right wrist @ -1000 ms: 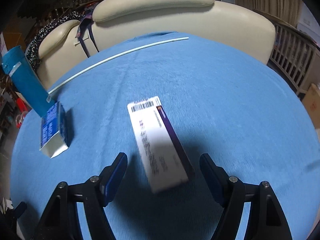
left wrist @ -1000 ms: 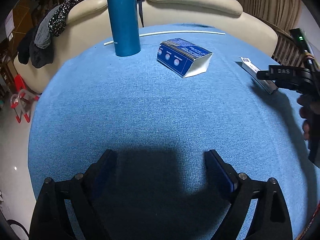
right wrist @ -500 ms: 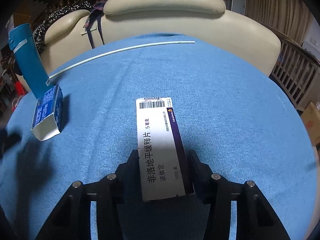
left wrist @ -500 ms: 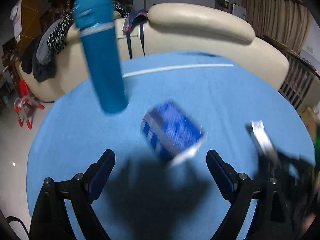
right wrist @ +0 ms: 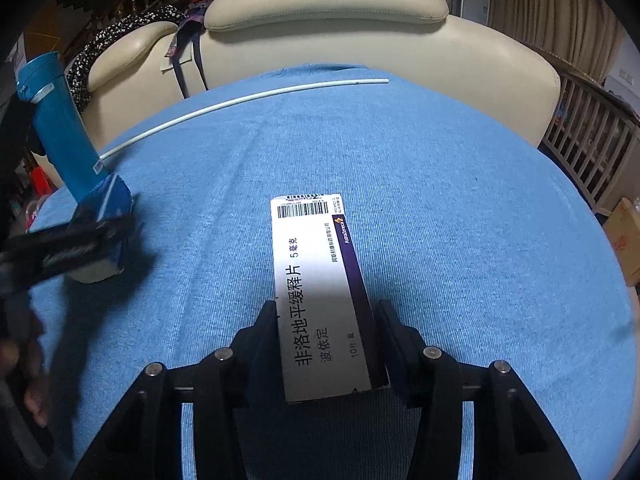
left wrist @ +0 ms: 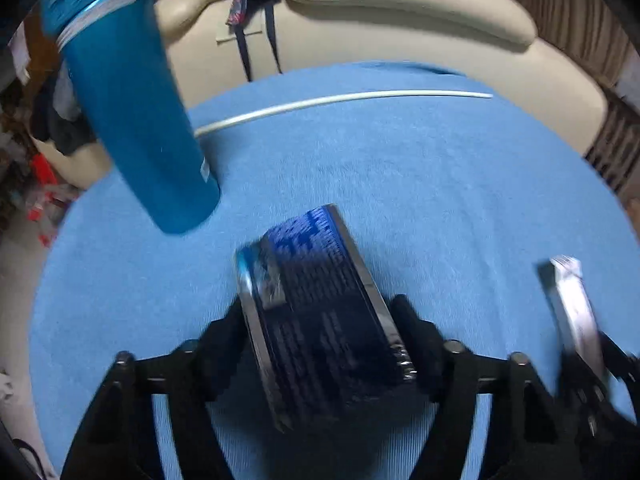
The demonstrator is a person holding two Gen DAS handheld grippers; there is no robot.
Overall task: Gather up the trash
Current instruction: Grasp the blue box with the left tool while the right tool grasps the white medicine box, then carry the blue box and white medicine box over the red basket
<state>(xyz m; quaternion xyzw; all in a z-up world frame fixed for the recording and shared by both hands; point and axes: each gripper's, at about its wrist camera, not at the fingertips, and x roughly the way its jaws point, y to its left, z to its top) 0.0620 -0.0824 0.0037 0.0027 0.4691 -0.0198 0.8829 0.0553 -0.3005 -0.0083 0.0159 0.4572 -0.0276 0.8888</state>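
My left gripper (left wrist: 320, 320) is shut on a dark blue carton (left wrist: 316, 304), its jaws pressing both long sides on the blue tablecloth. The carton and the left gripper also show at the left of the right wrist view (right wrist: 108, 200). My right gripper (right wrist: 326, 316) is shut on a white and purple medicine box (right wrist: 320, 292) with a barcode at its far end. That box shows blurred at the right edge of the left wrist view (left wrist: 572, 308).
A tall blue cylinder (left wrist: 128, 112) stands left of the carton, seen also in the right wrist view (right wrist: 60, 128). A thin white rod (right wrist: 240, 100) lies across the far side of the round table (right wrist: 440, 200). A cream sofa (right wrist: 320, 12) curves behind it.
My left gripper moved forward over the blue carton and closed on it. My right gripper closed on the medicine box about half a second ago and still holds it.
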